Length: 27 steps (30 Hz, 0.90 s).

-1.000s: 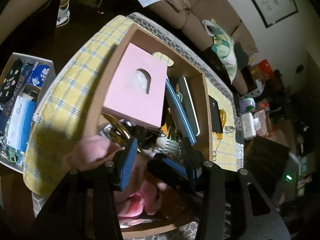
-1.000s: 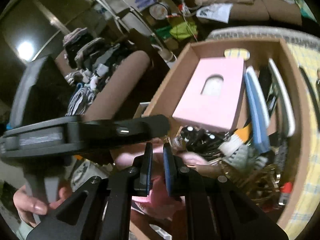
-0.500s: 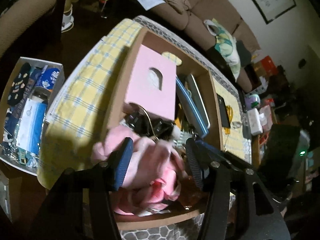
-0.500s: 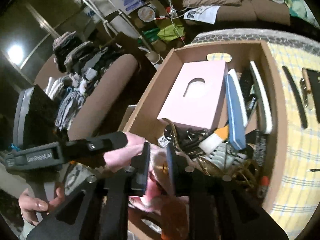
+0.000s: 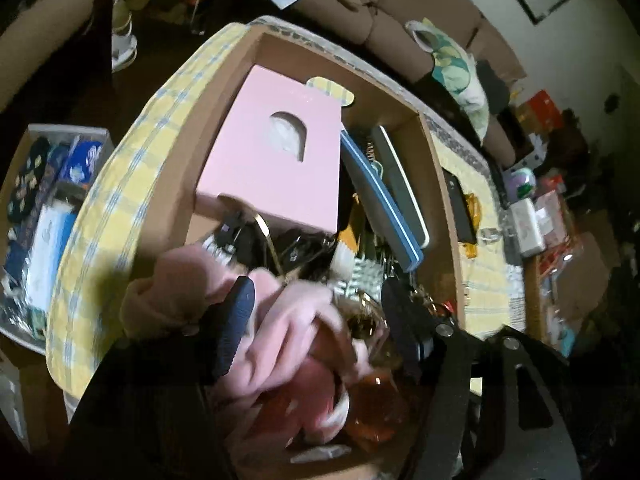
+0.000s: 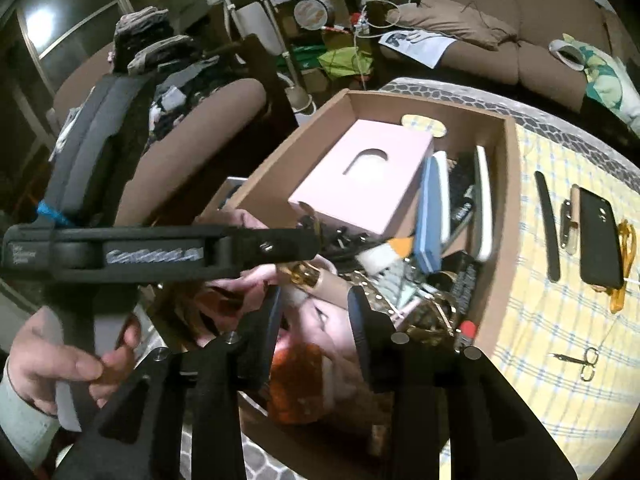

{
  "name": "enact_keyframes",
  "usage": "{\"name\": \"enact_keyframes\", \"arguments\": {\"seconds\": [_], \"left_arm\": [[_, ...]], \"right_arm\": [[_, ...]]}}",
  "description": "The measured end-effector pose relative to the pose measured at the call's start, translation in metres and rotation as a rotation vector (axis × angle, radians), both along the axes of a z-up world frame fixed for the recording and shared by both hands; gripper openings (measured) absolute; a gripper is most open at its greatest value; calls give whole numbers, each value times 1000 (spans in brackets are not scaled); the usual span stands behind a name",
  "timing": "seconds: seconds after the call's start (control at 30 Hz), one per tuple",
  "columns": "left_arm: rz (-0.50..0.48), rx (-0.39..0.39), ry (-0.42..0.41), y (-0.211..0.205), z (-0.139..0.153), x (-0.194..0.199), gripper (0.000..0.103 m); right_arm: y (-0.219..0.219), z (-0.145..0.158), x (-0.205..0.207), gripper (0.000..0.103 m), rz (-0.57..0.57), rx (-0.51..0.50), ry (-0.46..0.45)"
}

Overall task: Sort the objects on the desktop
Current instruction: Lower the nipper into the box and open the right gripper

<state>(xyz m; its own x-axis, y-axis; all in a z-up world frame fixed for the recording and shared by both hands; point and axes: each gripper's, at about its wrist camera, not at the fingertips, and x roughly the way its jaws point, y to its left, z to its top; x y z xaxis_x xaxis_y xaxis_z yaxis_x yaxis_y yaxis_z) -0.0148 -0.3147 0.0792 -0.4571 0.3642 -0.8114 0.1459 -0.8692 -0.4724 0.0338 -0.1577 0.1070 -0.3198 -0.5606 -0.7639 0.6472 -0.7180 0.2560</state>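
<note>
A cardboard box (image 5: 436,184) on the yellow checked tablecloth holds a pink box (image 5: 272,164), blue and white nail files (image 5: 380,208), black cables and gold chains. A pink cloth (image 5: 288,328) lies in its near corner. My left gripper (image 5: 316,320) is open with its fingers on either side of the pink cloth. My right gripper (image 6: 314,312) is open just above the same cloth (image 6: 320,320) in the box (image 6: 508,208). The left gripper's body crosses the right wrist view (image 6: 160,248).
On the cloth to the right of the box lie a black phone (image 6: 600,236), a black nail file (image 6: 546,224), an amber strap (image 6: 626,264) and small scissors (image 6: 580,360). A sofa (image 6: 520,40) stands beyond. A tray of packets (image 5: 44,208) sits on the floor to the left.
My right gripper has opened from shut and let go of the pink cloth. My left gripper has shifted so that its open fingers straddle the cloth in the box's near corner.
</note>
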Motion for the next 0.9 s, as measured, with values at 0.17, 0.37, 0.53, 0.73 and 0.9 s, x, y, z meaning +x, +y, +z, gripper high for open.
{"name": "enact_keyframes", "arguments": {"seconds": [0.17, 0.37, 0.53, 0.73, 0.9], "left_arm": [[-10, 47, -22, 3, -19, -22, 61], [-1, 153, -10, -14, -15, -41, 60], [22, 173, 19, -28, 4, -43, 62], [35, 216, 26, -41, 13, -29, 65], [3, 216, 42, -37, 24, -3, 72]], "right_arm": [[1, -2, 4, 37, 57, -14, 13], [-32, -23, -1, 36, 132, -5, -45], [-42, -44, -41, 36, 0, 6, -118], [-42, -38, -59, 36, -33, -10, -144], [-17, -23, -47, 40, -61, -69, -138]]}}
